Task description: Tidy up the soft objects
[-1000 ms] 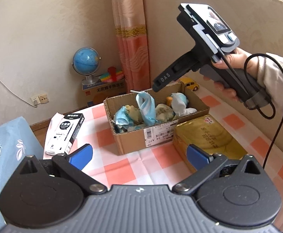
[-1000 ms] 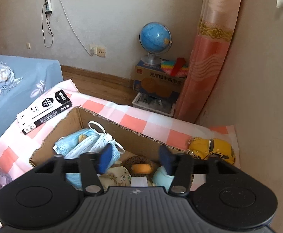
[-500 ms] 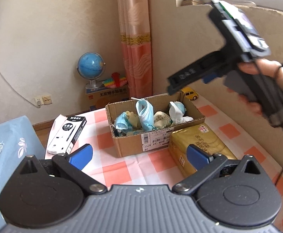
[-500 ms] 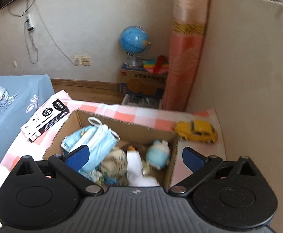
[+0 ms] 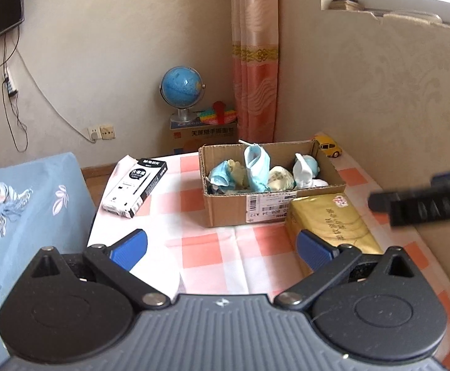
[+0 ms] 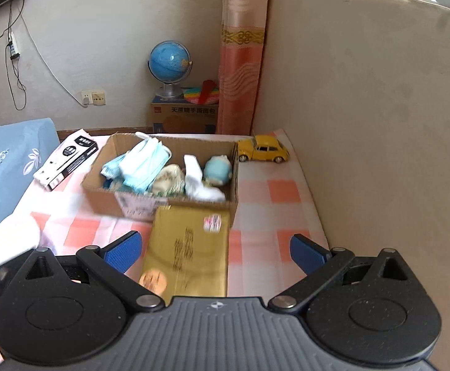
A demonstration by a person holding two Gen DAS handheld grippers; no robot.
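Note:
A cardboard box (image 5: 234,213) (image 6: 101,196) stands on the checked tablecloth. It holds blue face masks (image 5: 257,164) (image 6: 143,164), a cream cloth (image 6: 167,179), a white sock (image 6: 198,182) and a round blue plush toy (image 6: 218,168). A gold tissue pack (image 5: 333,219) (image 6: 187,247) lies against the box's near side. My left gripper (image 5: 221,247) is open and empty, well back from the box. My right gripper (image 6: 215,252) is open and empty, above the tissue pack; its body shows in the left wrist view (image 5: 422,204).
A black-and-white carton (image 5: 135,188) (image 6: 67,160) lies left of the box. A yellow toy car (image 6: 262,148) (image 5: 328,148) sits at the far right corner by the wall. A blue-covered bed (image 5: 23,216) is on the left. A globe (image 5: 181,88) stands on a floor box.
My right gripper opened, let go inside the box, and drew back and down to the near side. My left gripper also pulled back from the box.

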